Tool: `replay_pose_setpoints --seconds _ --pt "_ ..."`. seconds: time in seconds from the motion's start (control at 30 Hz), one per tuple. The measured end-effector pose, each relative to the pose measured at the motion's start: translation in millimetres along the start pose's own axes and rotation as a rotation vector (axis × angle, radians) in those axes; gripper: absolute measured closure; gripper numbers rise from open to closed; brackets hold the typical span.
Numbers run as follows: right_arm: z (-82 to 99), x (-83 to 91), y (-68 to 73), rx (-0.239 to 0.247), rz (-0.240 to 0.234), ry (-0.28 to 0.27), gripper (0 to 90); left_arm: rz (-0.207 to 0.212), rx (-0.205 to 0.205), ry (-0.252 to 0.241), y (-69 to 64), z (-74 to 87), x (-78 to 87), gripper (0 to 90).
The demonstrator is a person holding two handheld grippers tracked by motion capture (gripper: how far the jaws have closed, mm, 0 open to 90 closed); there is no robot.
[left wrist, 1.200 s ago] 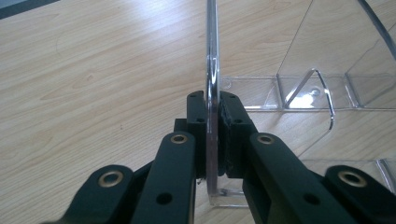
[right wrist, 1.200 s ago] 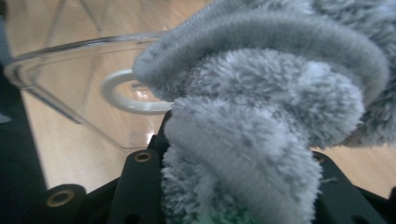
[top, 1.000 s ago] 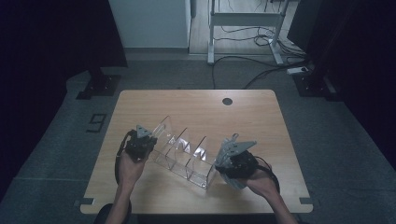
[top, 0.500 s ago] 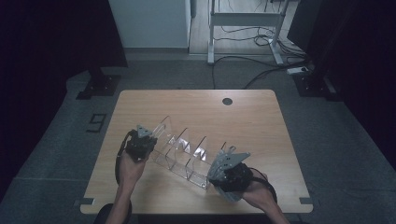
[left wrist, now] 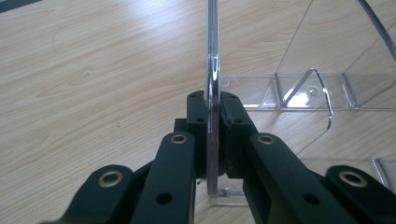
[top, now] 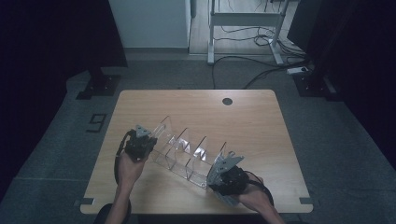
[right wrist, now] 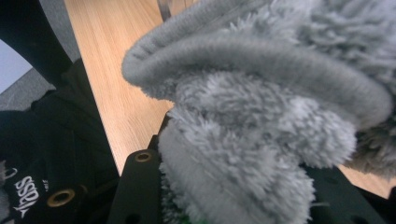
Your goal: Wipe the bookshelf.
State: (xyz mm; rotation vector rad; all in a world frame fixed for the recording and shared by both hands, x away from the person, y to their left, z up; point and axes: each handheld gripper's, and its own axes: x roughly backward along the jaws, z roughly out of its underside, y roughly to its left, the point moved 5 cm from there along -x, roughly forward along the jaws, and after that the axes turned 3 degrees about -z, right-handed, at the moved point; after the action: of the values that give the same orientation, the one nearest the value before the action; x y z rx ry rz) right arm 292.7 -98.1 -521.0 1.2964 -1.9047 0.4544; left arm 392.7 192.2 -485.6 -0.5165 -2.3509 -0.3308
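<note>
Two claws (top: 140, 148) (top: 223, 179), one acrylic rack (top: 184, 151)

The grey cloth (right wrist: 261, 116) hides the right gripper's jaws.

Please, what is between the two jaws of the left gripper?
In the left gripper view, the left gripper has an end wall of the clear plastic rack between its jaws; the jaws are shut on that wall.

This looks like a lab or office test room: a plain wooden desk (top: 261, 126) with a cable hole (top: 227, 101) stands on grey carpet tiles (top: 60, 140), with loose cables (top: 252, 70) and a power strip (top: 299, 71) on the floor, a metal-framed stand (top: 243, 28) behind, and dark screens on both sides.
</note>
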Motion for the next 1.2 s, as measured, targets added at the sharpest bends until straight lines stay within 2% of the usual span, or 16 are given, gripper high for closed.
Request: replay_pose_setpoints --seconds 0.13,0.3,0.53,0.97,1.2 --pt "1.8 -3.2 -0.6 0.001 -0.003 0.010 59.2 0.009 -0.003 0.001 0.5 0.0 0.0 85.0" --pt "2.3 -0.7 -4.7 -0.009 0.005 0.002 59.1 0.046 -0.017 -0.003 2.6 1.2 1.2 85.9" --pt "1.8 2.6 -18.1 -0.024 0.029 -0.016 59.2 0.050 -0.037 0.002 2.5 0.8 1.4 85.9" --pt "0.8 3.4 -47.0 -0.059 0.080 -0.018 59.2 0.044 -0.041 0.009 2.4 0.4 1.5 85.9" --pt "0.6 3.6 -63.6 -0.096 0.110 -0.018 59.2 0.042 -0.041 0.009 2.2 0.2 1.4 85.7"
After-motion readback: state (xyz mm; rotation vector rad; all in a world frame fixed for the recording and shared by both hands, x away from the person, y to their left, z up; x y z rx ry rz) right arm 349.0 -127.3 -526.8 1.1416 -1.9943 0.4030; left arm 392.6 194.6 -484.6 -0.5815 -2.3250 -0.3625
